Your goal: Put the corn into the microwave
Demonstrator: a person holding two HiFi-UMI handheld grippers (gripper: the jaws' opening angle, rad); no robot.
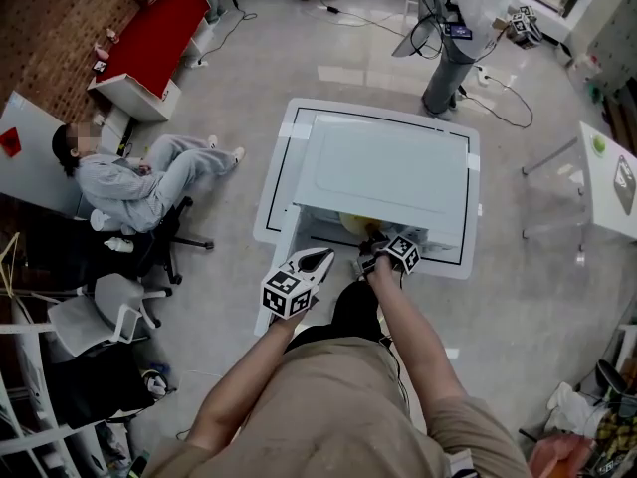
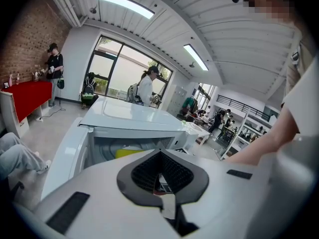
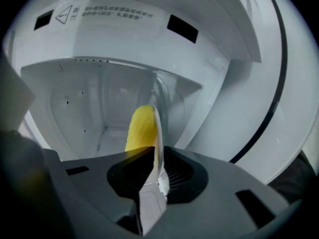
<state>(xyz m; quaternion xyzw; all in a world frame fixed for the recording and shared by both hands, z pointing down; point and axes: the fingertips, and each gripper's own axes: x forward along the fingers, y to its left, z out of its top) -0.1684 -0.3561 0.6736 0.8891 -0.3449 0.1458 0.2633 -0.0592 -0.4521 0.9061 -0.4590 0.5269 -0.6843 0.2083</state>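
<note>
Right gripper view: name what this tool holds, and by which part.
The right tool pinches a thin white plate by its near rim, edge-on between the jaws; the yellow corn rests against the plate.

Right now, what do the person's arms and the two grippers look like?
The left gripper and right gripper have smooth grey shells, black ribbed pads and small black rectangular patches. The left cube and right cube are white with black square markers. The forearms are bare below a tan short-sleeved shirt.
</note>
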